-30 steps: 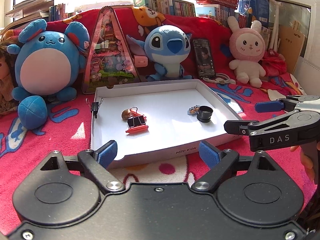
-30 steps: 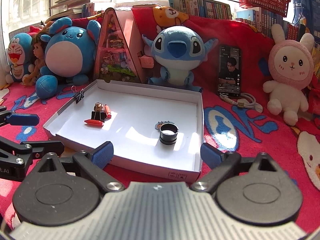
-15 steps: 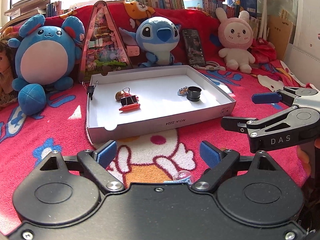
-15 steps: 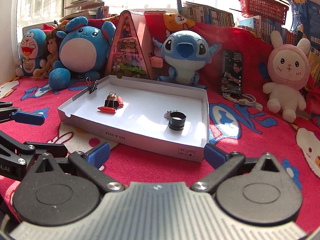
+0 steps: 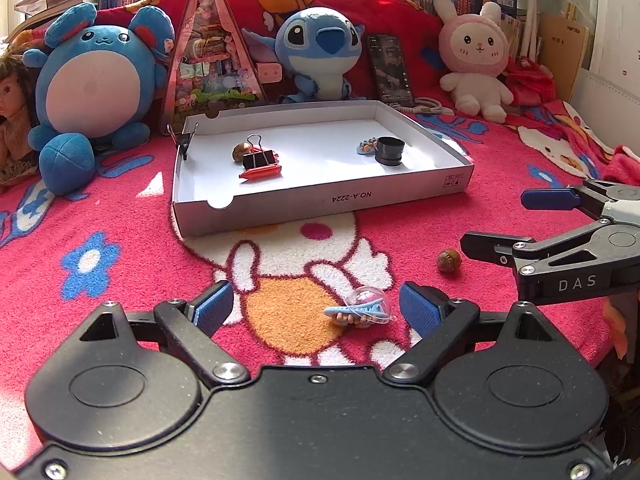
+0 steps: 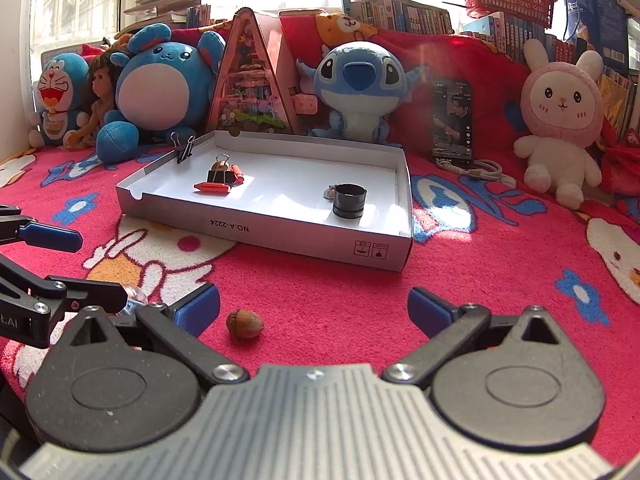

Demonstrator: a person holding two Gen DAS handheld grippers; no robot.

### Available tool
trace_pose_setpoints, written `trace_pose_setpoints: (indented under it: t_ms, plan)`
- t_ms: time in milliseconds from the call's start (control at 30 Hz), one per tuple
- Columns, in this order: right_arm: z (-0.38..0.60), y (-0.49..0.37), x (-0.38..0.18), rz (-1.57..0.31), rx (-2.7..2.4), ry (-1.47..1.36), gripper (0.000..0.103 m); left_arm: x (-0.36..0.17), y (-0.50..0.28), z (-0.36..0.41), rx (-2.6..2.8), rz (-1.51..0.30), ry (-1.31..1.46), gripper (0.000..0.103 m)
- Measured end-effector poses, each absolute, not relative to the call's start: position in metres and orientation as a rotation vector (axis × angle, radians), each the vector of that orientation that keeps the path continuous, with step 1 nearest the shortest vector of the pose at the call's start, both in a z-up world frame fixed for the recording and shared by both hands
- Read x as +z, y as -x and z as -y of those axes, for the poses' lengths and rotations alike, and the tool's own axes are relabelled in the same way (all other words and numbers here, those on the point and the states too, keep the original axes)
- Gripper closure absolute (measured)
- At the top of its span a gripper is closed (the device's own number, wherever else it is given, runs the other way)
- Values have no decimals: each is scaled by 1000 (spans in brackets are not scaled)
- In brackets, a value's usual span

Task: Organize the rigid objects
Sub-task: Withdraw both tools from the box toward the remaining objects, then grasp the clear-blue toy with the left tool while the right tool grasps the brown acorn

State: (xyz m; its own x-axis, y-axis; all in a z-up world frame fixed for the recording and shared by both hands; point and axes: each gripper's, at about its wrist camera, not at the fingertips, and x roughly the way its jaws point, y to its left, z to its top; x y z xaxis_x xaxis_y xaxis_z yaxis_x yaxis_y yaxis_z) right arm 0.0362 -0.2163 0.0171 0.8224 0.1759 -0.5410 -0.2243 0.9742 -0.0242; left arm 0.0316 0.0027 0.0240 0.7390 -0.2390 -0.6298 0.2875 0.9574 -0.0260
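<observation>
A: Item one, the white tray (image 5: 320,204). Where does it sit, and what is in it?

B: Middle of the left wrist view, flat on the red blanket (image 5: 120,216). At its left: a black clip (image 5: 259,159), a brown nut (image 5: 241,149) behind it, an orange piece (image 5: 260,172) in front. At its right: a black ring (image 5: 390,151) with a small charm (image 5: 366,146) just beside it. Another clip (image 5: 183,140) is pinched on the left rim. I take the tray for the collecting place, since the small hard things are gathered there.

A: Item two, things outside the tray?

B: Two. A small toy under a clear dome (image 5: 362,308), lower centre, between the left gripper (image 5: 316,306) fingers and nearer the right-hand one. An acorn (image 6: 245,323), lower left of the right wrist view, between the right gripper (image 6: 314,306) fingers and close to the left-hand one.

A: State of the grippers?

B: Both with jaws wide apart, nothing held, pads touching nothing. Each points down at the blanket with its loose thing in the gap, so each is probably lined up for a pick.

A: Anything to note on handling?

B: The acorn is round and may roll; the dome looks smooth and could slip. The soft toys (image 5: 320,48) at the back are not part of the job, I judge.
</observation>
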Motion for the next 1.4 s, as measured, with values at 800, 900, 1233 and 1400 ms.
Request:
trace_pose_setpoints:
  t_ms: [800,900,1233,1400]
  plan:
    - [210,-22,-7,-585,201,105,0,6,-18,14,-282,-665,-125,38]
    - [209,-22,-6,-585,214,102,1,12,-20,14,-296,-661,-99,50]
    - [203,-24,-1,-586,268,82,18,15,-25,29,-325,-655,-127,74]
    - [198,-24,-5,-615,299,80,29,13,-23,30,-329,-664,-117,77]
